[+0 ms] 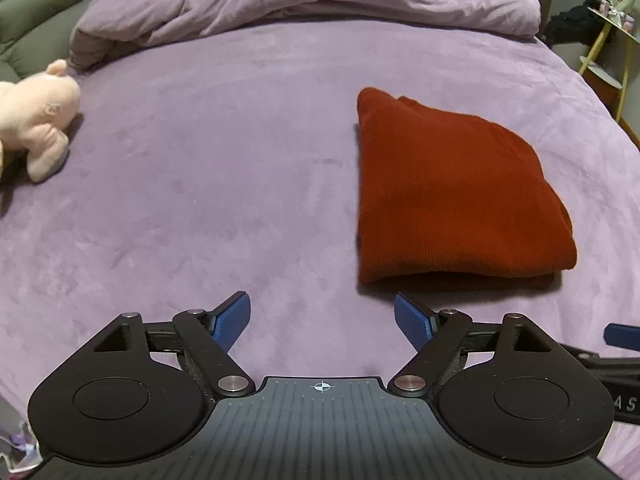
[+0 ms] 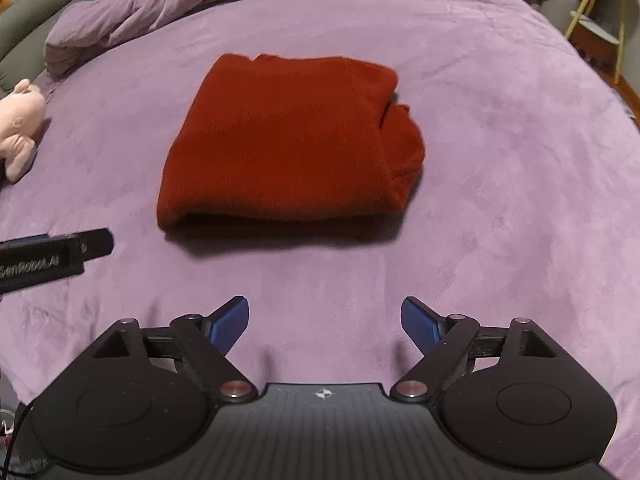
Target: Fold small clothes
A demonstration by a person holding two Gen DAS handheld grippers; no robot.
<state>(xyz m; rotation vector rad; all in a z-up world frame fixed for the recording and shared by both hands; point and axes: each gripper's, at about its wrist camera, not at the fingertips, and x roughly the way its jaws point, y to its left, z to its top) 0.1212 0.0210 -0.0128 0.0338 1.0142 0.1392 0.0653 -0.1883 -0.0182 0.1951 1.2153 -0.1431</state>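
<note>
A rust-red knitted garment [image 1: 452, 192] lies folded into a compact rectangle on the purple bed cover [image 1: 220, 184]. In the right wrist view the garment [image 2: 288, 140] sits straight ahead, its folded edge towards me. My left gripper [image 1: 322, 320] is open and empty, just short of the garment's near left corner. My right gripper [image 2: 324, 322] is open and empty, a short way back from the garment's near edge. The left gripper's finger [image 2: 56, 258] shows at the left of the right wrist view, and a blue pad of the right gripper [image 1: 622, 336] at the right edge of the left wrist view.
A pink plush toy [image 1: 38, 120] lies at the bed's left edge, and it also shows in the right wrist view [image 2: 20, 128]. A bunched purple duvet [image 1: 320, 4] runs along the far side. A green cushion [image 1: 44, 12] is at far left. A yellow-framed shelf [image 2: 600, 20] stands beyond the right edge.
</note>
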